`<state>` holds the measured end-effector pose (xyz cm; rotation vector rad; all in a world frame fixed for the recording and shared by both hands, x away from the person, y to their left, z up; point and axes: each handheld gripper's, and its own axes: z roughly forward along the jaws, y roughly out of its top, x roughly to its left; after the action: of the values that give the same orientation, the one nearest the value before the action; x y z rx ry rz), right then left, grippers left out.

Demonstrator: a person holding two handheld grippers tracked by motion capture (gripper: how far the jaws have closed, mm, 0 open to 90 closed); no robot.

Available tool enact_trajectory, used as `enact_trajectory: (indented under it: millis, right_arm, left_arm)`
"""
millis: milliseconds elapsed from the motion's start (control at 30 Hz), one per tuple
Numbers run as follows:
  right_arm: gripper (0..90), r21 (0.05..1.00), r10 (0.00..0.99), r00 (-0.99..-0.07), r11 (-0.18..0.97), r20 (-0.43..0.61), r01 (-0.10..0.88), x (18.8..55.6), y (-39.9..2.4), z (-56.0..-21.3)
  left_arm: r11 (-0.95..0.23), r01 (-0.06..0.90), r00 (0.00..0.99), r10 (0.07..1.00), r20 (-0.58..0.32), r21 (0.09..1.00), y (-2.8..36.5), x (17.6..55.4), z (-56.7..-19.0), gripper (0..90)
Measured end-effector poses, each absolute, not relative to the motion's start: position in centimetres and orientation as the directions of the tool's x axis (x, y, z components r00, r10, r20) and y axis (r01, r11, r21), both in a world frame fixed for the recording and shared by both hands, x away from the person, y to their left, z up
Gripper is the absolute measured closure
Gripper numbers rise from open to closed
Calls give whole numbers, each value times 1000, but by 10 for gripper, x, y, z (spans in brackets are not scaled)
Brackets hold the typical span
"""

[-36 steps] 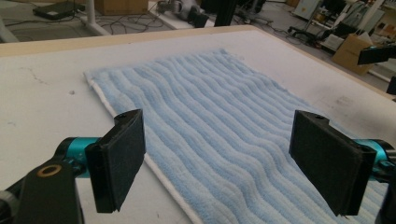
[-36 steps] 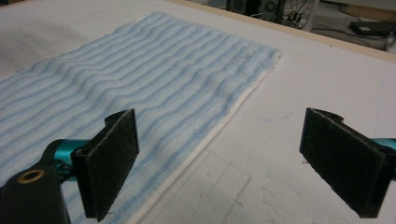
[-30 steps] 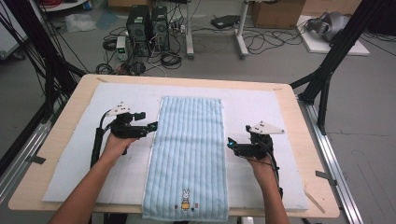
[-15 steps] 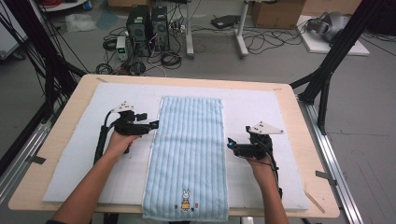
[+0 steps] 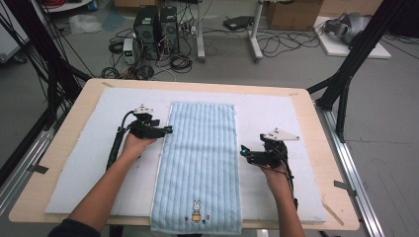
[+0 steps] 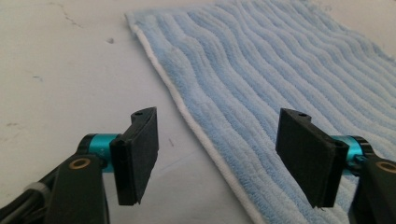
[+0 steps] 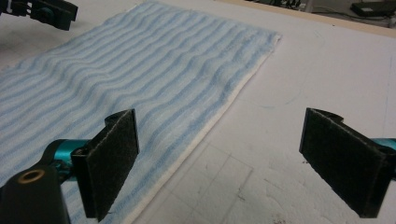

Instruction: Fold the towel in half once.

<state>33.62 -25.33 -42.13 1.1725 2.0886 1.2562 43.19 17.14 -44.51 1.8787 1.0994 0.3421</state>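
**High view: blue towel flat, both grippers at its long edges**

High view: striped terry towel (image 5: 200, 163) spread lengthwise on the white pad (image 5: 79, 163) over the worktop (image 5: 316, 148). Left gripper (image 5: 168, 130) at its left hem, jaws just closing yet gaping, hem between them, unpinched. Right gripper (image 5: 243, 154) at the right hem, jaws wide apart, grasping nothing. Likely light, soft, limp, non-slippery; best pinched at the white hem (image 6: 196, 126), near corners, to avoid sagging.

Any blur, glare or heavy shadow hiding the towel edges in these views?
High view: even light, slightly soft, the light blue striped terry towel readable. Left gripper view: white hem sharp, near black jaws softer. Right gripper view: no glare, only faint shadow under the jaws.
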Motion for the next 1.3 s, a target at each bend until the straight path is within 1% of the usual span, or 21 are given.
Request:
enact_trajectory:
  millis: [100, 167, 233, 300, 367, 433, 467, 500, 567, 733, 833, 967, 1033, 1100, 1200, 1267, 1300]
  right_arm:
    - [112, 862, 836, -547, 238, 53, 447, 337, -253, -423]
    - [112, 861, 836, -547, 240, 51, 448, 337, -253, -423]
    - [112, 859, 837, -543, 235, 58, 454, 337, -253, -424]
    - [112, 857, 840, -539, 236, 58, 458, 337, -253, -424]
    - [112, 855, 841, -538, 240, 53, 460, 337, -253, -424]
    - [112, 850, 843, -535, 248, 47, 464, 337, -252, -425]
    - [112, 847, 846, -532, 249, 46, 470, 338, -251, -426]
    - [112, 846, 846, -531, 250, 47, 472, 338, -251, -426]
    - [113, 841, 849, -526, 257, 38, 476, 341, -250, -427]
    - [137, 822, 854, -518, 269, 38, 503, 353, -242, -430]
    - [141, 806, 852, -520, 271, 53, 526, 367, -236, -433]
    - [181, 784, 850, -522, 274, 74, 557, 388, -226, -436]
    - [275, 767, 848, -524, 282, 82, 576, 399, -219, -438]
    - [369, 752, 858, -504, 270, 95, 602, 410, -213, -439]
    - [499, 742, 864, -496, 278, 83, 609, 422, -205, -440]
    - [558, 718, 862, -503, 315, 56, 620, 429, -199, -444]
    - [612, 715, 867, -496, 320, 42, 621, 430, -197, -444]
  left_arm:
    - [-229, 555, 581, 795, -176, 800, 167, 432, -448, 439]
    - [-267, 556, 601, 784, -158, 787, 165, 431, -451, 482]
    - [-290, 544, 600, 790, -123, 787, 162, 430, -450, 517]
    - [-305, 533, 597, 797, -95, 789, 161, 429, -450, 569]
    - [-342, 510, 613, 788, -54, 790, 160, 429, -450, 644]
    - [-356, 493, 647, 761, -60, 794, 161, 429, -451, 779]
    - [-368, 484, 659, 750, -55, 794, 160, 428, -451, 825]
    - [-369, 480, 661, 749, -52, 796, 159, 428, -451, 852]
    - [-364, 485, 661, 748, -61, 795, 160, 428, -451, 862]
    - [-298, 515, 643, 754, -133, 803, 166, 431, -451, 868]
    - [-273, 526, 635, 756, -158, 805, 168, 431, -451, 869]
    - [-256, 532, 631, 756, -176, 807, 170, 433, -451, 869]
    - [-242, 537, 627, 755, -191, 808, 171, 433, -451, 869]
    - [-234, 540, 627, 753, -200, 809, 172, 433, -451, 869]
    - [-235, 541, 628, 751, -202, 808, 172, 433, -451, 869]
    - [-236, 542, 628, 752, -202, 806, 172, 434, -451, 870]
    - [-233, 543, 626, 752, -204, 807, 172, 434, -452, 870]
